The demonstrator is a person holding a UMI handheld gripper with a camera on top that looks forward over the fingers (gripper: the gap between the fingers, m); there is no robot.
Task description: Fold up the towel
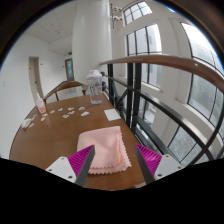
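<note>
Overhead, the tongs (110,158) hung above a round wooden table (40,140) with their two fingers spread wide apart and nothing caught between them. Each finger carried a magenta pad (81,158) on its inner face, and neither pad touched anything.

Just ahead of the tongs, in line with the gap between the fingers, lay the pink towel (103,147). It rested flat on the tabletop near the table's closer edge, roughly square in outline and turned at a slight angle. Its nearer border sat close to the fingertips, though whether a tip reached the cloth could not be told.

Farther beyond the tongs, toward the far side of the table, stood a clear pitcher-like container (96,88), upright. Left of it and a little nearer, a scatter of small white pieces (55,115) lay on the wood, well apart from the towel. A further white piece (112,114) lay ahead and slightly to the right, between the container and the towel. At the far left rim a small pinkish object (41,104) stood; what it was could not be made out.

Right of the tongs a curved wooden handrail (170,65) swept past, with tall dark-framed windows (150,45) behind it. A white pillar (92,40) rose beyond the table.
</note>
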